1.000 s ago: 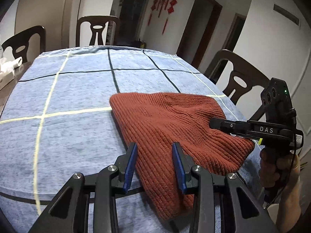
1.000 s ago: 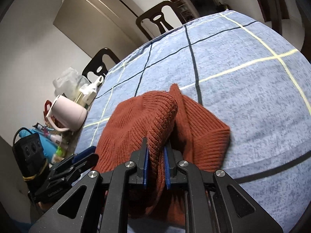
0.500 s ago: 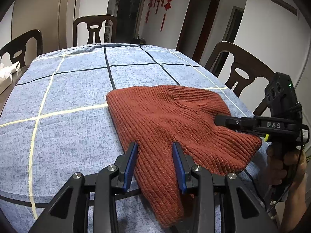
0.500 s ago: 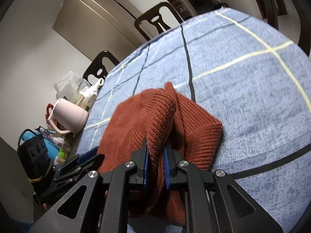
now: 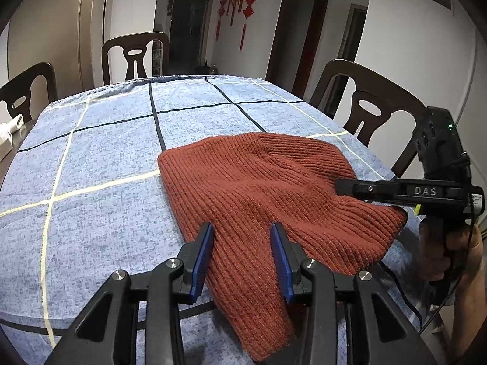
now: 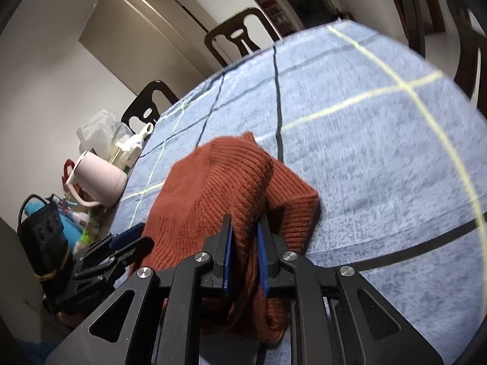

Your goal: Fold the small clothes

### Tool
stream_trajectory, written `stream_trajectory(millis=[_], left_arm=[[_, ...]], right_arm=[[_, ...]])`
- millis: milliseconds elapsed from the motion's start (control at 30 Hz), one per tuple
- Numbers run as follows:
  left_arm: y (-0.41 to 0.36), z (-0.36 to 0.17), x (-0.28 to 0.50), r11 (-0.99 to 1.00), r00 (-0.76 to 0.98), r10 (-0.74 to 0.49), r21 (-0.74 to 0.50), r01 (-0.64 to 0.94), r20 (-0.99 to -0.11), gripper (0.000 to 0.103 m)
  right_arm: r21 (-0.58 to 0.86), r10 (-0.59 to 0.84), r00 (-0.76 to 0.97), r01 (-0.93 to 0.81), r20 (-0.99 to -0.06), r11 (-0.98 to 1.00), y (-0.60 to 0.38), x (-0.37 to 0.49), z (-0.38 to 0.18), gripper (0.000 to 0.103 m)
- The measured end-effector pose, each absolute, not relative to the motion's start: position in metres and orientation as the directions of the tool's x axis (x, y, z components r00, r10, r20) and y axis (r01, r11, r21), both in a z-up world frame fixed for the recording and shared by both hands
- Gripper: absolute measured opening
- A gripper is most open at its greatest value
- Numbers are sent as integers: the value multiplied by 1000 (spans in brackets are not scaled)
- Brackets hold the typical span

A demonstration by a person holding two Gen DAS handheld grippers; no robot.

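A rust-red ribbed knit hat [image 5: 258, 188] lies on the blue checked tablecloth [image 5: 106, 167]. My left gripper [image 5: 243, 243] hovers over its near corner, jaws open, with the knit lying between the blue pads and no pinch visible. My right gripper [image 6: 245, 243] holds a raised fold of the hat [image 6: 213, 188] between its pads while its jaws are opening. The fold still fills the gap. In the left wrist view the right gripper [image 5: 341, 184] reaches in side-on at the hat's right edge. The left gripper [image 6: 134, 237] shows at the hat's left edge in the right wrist view.
Dark wooden chairs [image 5: 365, 106] stand around the table. A pink kettle [image 6: 97, 179], white bags and small bottles crowd the table's left end beside a black box [image 6: 42, 231]. A person's hand [image 5: 456, 252] grips the right handle past the table's edge.
The right pads have parted a little around the fold, which still stands up between them. The hat and the left gripper have hardly moved.
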State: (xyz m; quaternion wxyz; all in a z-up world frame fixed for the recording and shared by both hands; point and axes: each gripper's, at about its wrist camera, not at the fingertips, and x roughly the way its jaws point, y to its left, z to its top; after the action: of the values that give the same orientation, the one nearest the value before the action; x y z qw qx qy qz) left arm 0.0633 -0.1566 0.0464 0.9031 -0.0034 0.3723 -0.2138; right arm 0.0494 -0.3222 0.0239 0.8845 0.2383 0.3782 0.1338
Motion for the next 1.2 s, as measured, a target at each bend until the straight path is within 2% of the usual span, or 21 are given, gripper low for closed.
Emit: stream_trajectory(millis=[100,233,367,400,433,567,767,967,1100,1200], left_arm=[[-151,55,58,906,639,-402,-184,381,-656,41],[-151,67,43,901,666,-411,-169,399,-622,41],[-162,57,39,884,631,-436,-171,436,-641,41],[-163,52,40,884,621,-433,-173,434,-653,41],[-164,46,41,885,616,-429,-174,431,-661,41],[-170,42,38,887,626,-421,-153,435,-656,42],[-160,49,46,876,603,-460,-220,430,-652,42],[-150,56,76,907,644,-412,-227,354,-644,41],[-159,46,90,913,632,-401,-230,337,-663,41],[-164,36,89,919,637,-384,-208,336,-668,41]], right_arm=[[458,374,708,-81,-599,885,-314,36,44,17],[413,391,718,-157,-575,897,-296,16,58,17],[328,331,657,-134,-677,935,-283,16,26,14],[323,313,646,-108,-696,940,-287,17,15,13],[343,330,659,-116,-676,932,-292,13,11,10],[320,304,675,-105,-672,942,-293,8,10,10],[322,299,672,-95,-678,942,-290,9,19,10],[327,292,739,-103,-607,939,-286,36,45,12],[273,200,705,-9,-680,962,-287,72,22,11],[289,192,718,14,-670,957,-301,73,9,11]])
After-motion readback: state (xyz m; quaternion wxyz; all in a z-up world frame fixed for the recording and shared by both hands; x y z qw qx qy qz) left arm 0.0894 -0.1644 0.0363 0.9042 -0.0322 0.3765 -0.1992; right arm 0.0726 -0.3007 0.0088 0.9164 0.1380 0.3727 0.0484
